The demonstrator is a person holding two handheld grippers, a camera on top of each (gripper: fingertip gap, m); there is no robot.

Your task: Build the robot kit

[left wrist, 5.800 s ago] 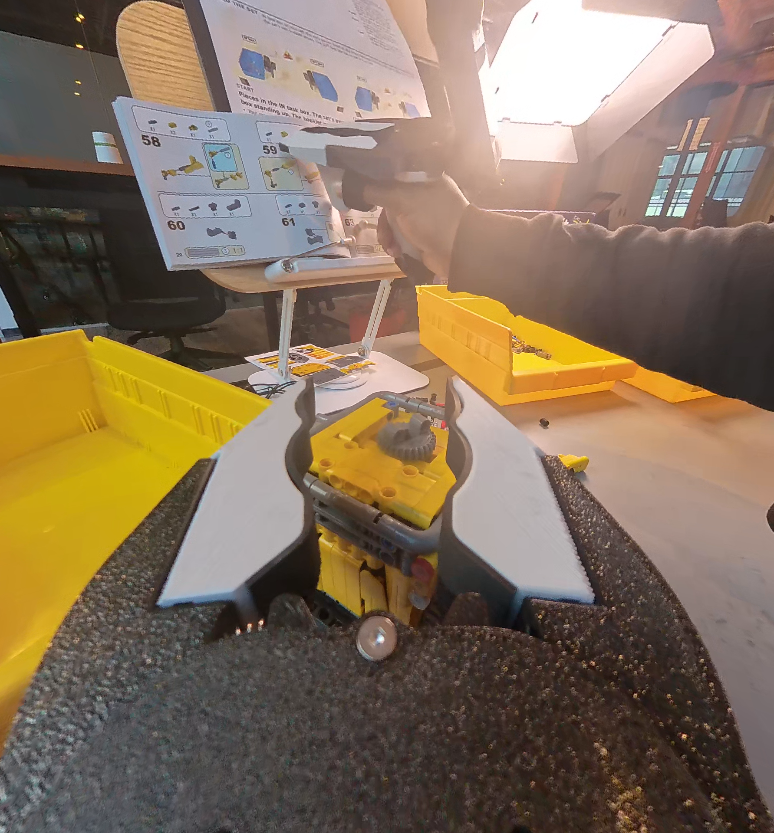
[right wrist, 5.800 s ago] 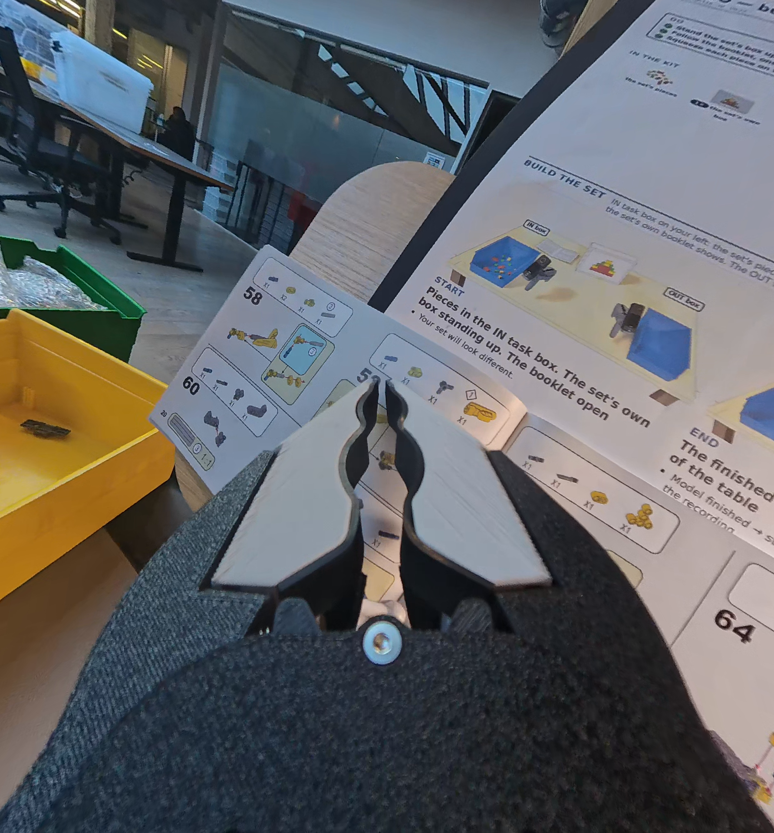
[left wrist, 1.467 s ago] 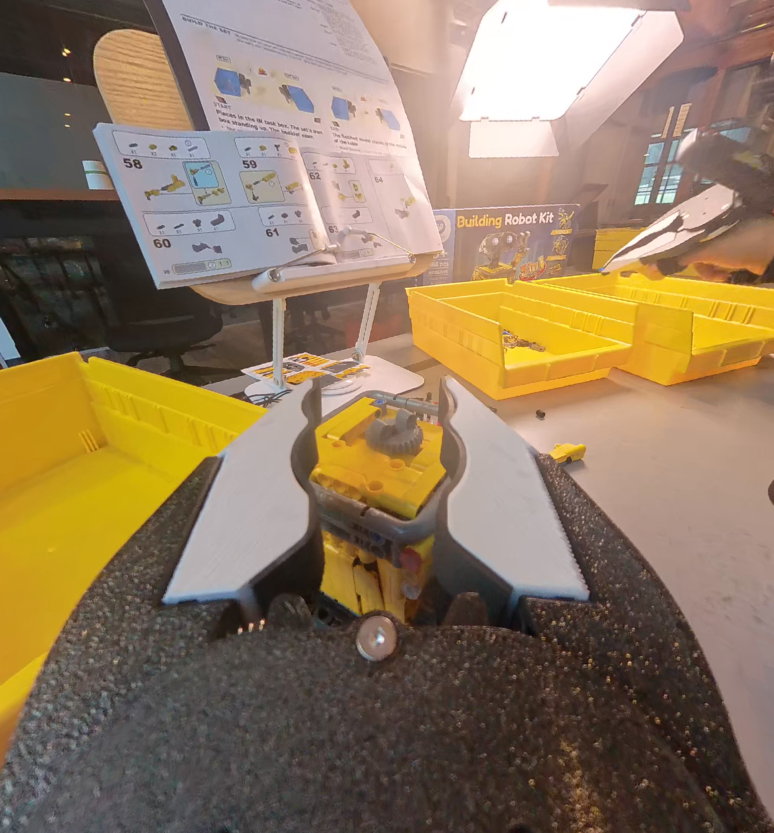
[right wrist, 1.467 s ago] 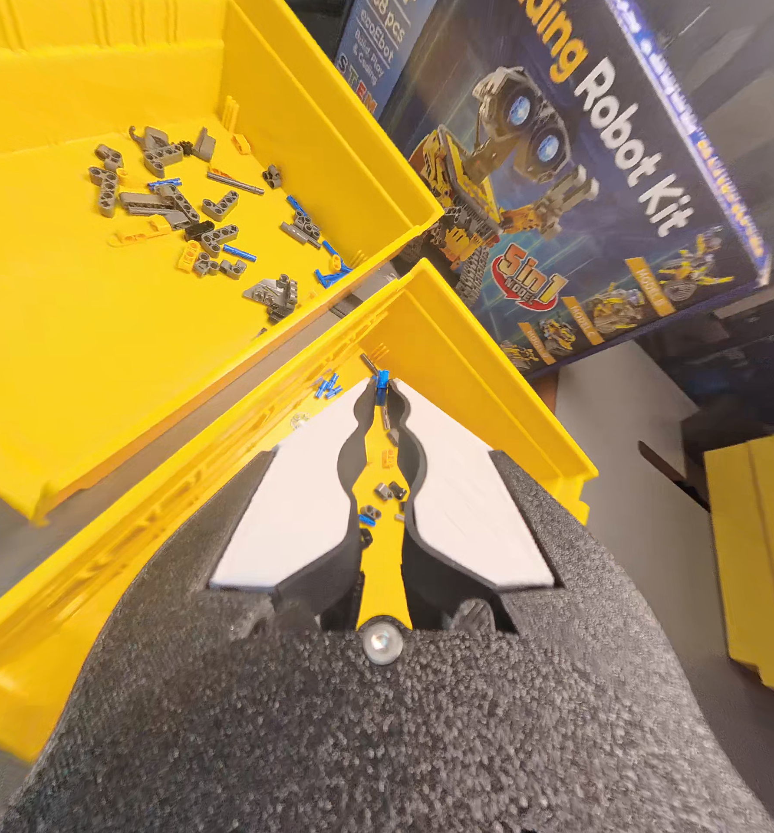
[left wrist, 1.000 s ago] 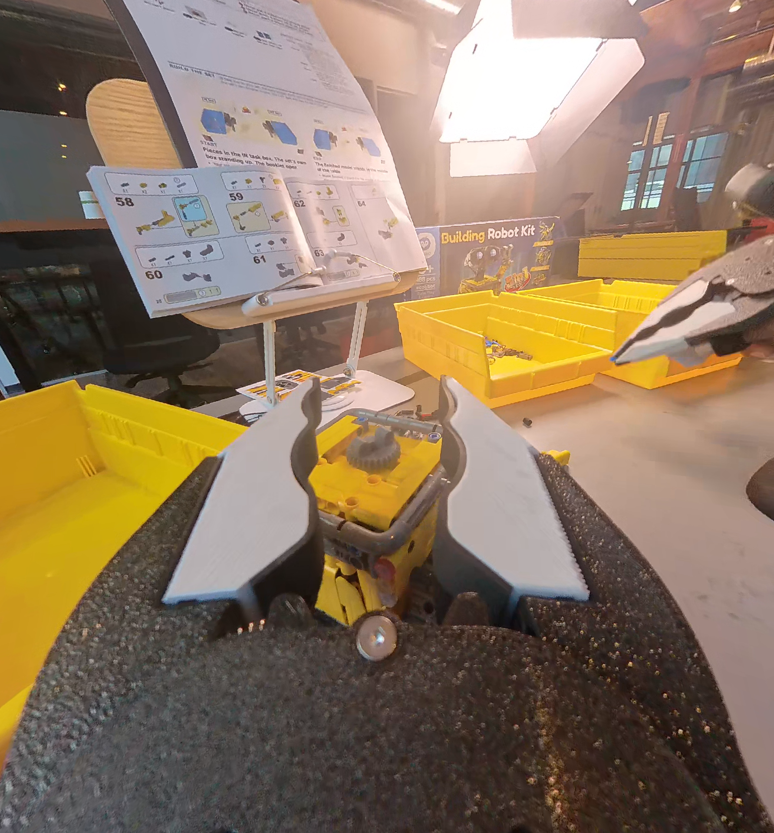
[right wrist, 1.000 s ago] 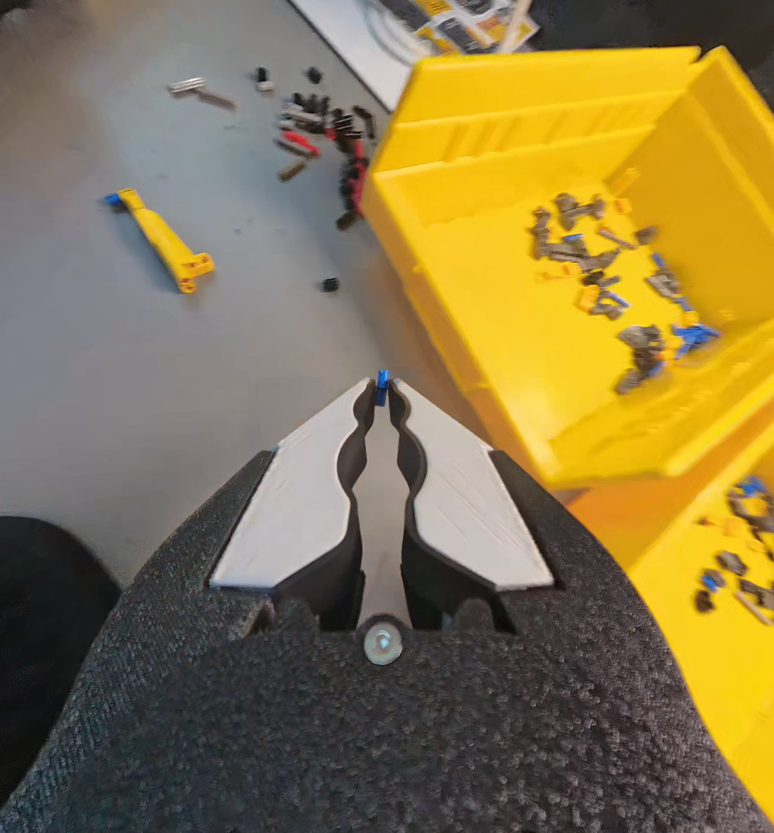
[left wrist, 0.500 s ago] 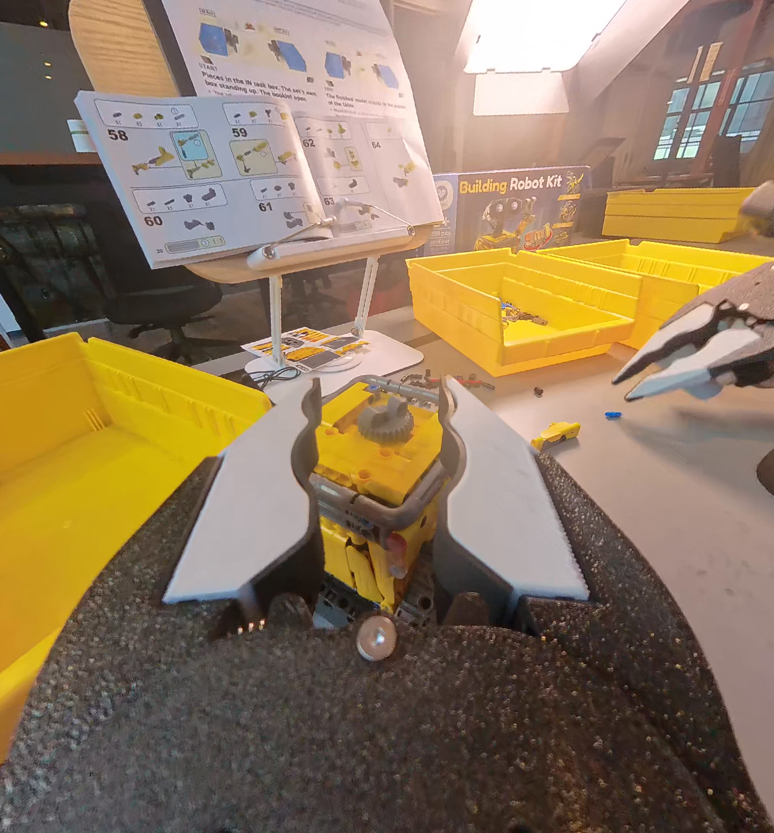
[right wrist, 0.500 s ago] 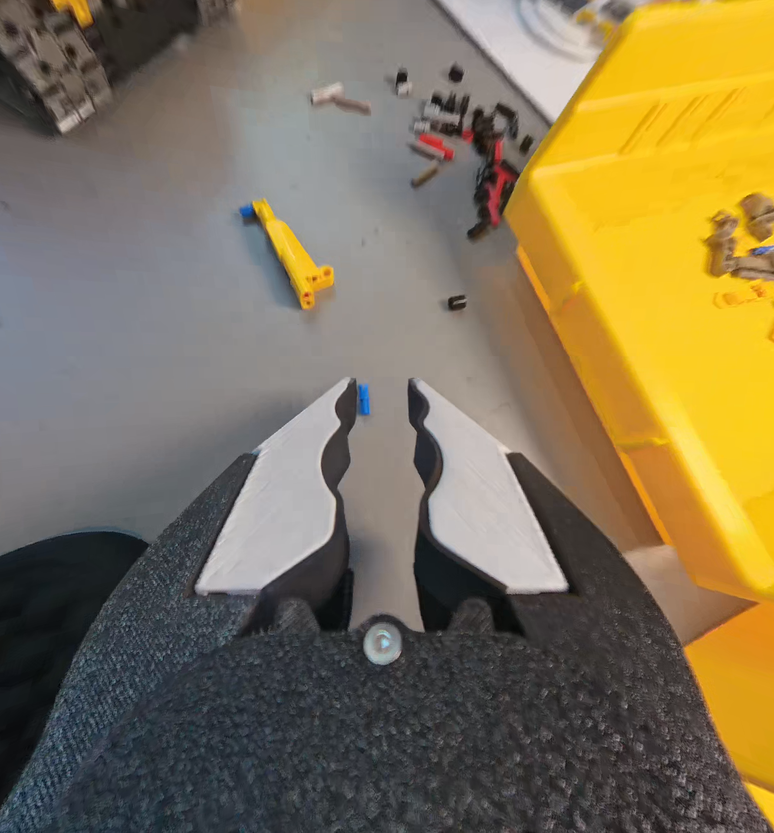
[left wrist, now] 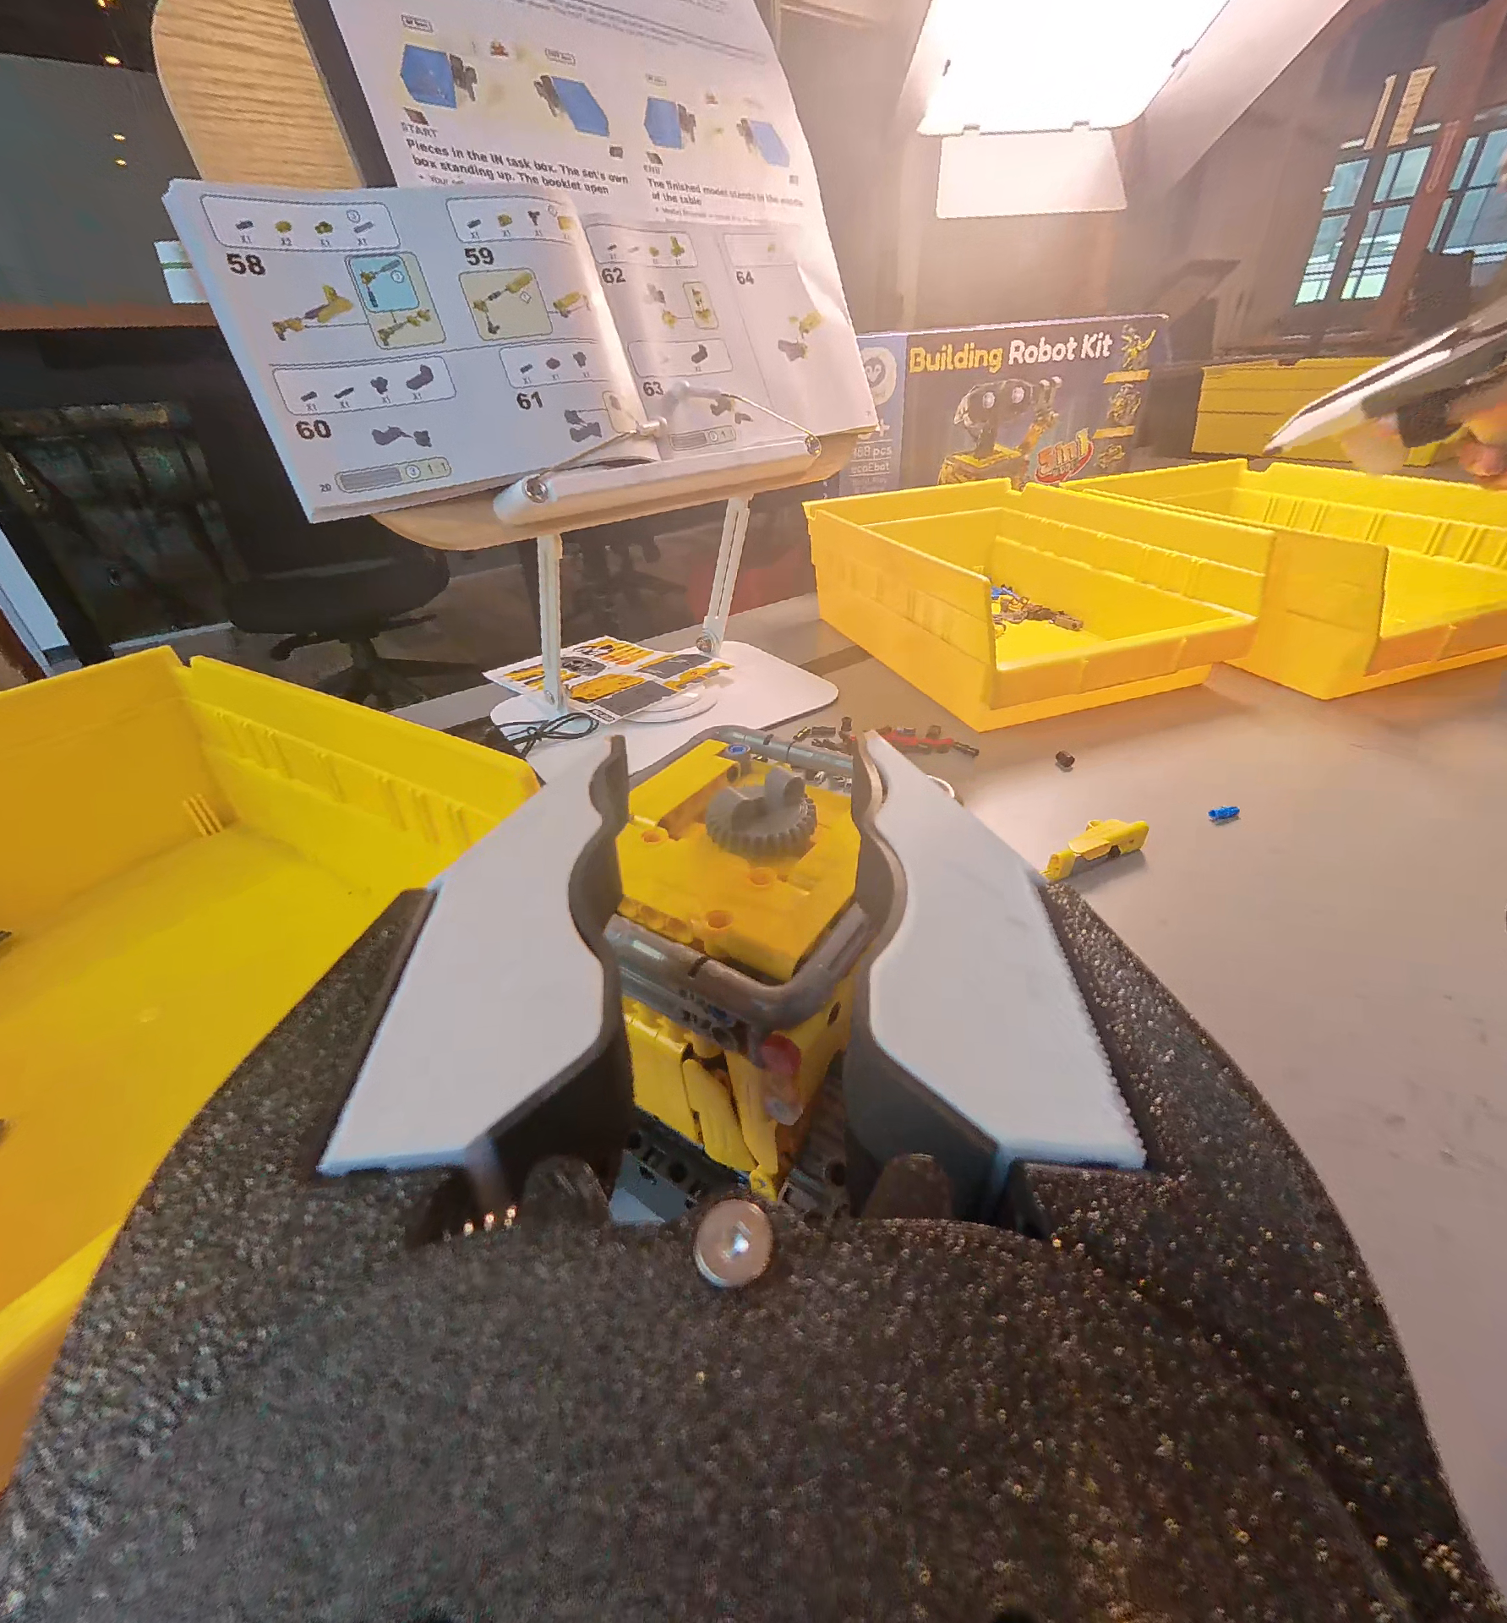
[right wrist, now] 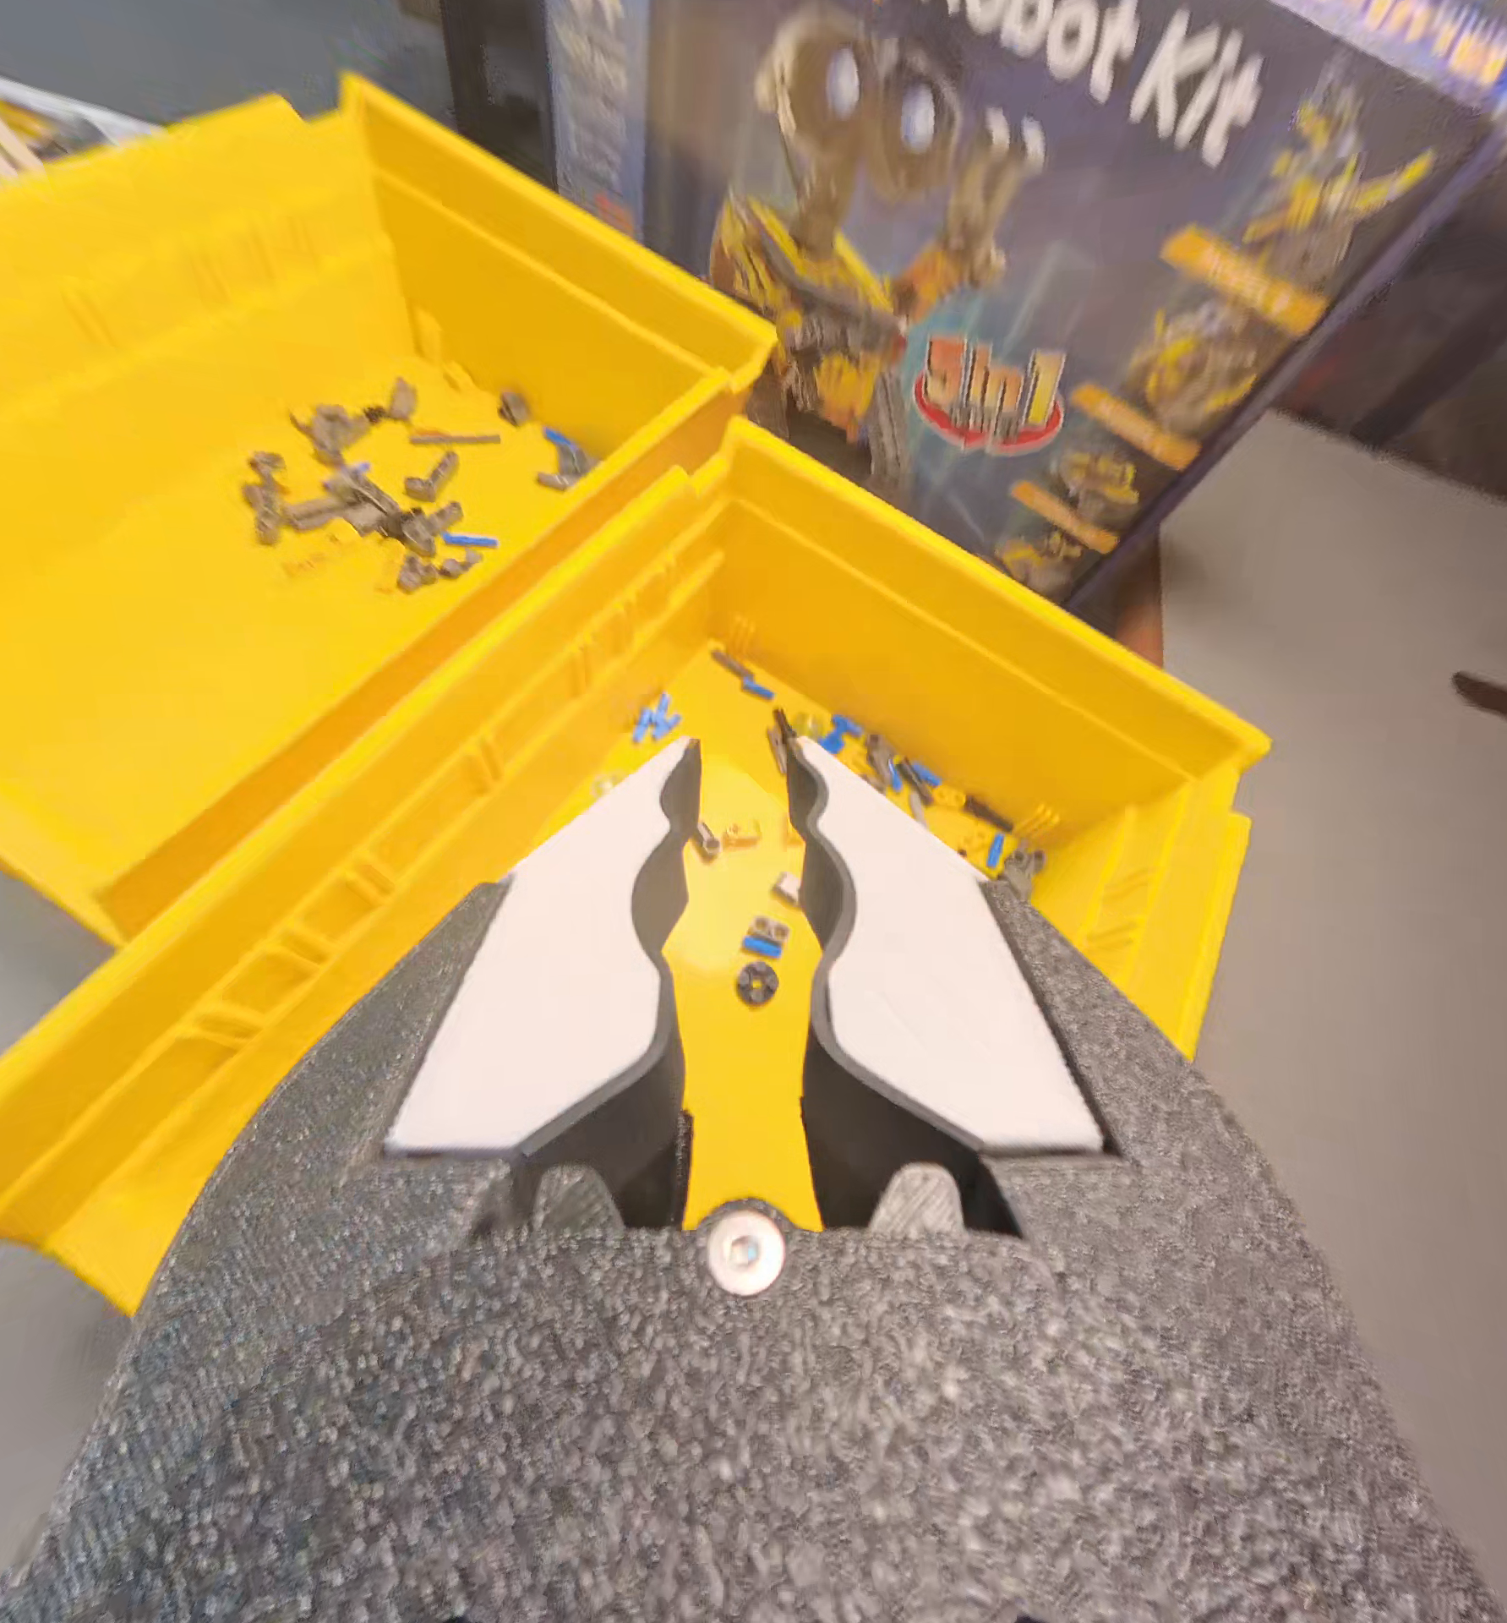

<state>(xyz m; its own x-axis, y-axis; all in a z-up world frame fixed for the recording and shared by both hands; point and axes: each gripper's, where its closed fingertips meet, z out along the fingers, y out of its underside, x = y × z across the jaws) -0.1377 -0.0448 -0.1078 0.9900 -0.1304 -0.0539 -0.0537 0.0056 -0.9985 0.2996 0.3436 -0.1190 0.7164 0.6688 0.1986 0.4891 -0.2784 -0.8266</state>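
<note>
My left gripper (left wrist: 736, 755) is shut on a yellow brick model (left wrist: 732, 887) with a grey gear (left wrist: 758, 821) on top, held just above the grey table. My right gripper (right wrist: 742, 751) is open and empty, hovering over a yellow bin (right wrist: 381, 878) holding several small blue, grey and black pieces (right wrist: 763, 944). In the left wrist view the right gripper (left wrist: 1347, 395) shows blurred at the upper right, above the bins. A small blue pin (left wrist: 1224, 812) and a yellow beam piece (left wrist: 1096, 843) lie on the table right of the model.
An open instruction booklet (left wrist: 469, 351) rests on a white stand (left wrist: 723, 694) behind the model. A large yellow bin (left wrist: 161, 878) sits at the left; another bin (right wrist: 161, 571) with grey pieces and the kit's box (right wrist: 1039, 263) stand at the back right. Loose small parts (left wrist: 899, 742) lie near the stand.
My right gripper carried the blue pin out of the bin, opened and left it on the table, then swung back over the bin. My left gripper kept hold of the model.
</note>
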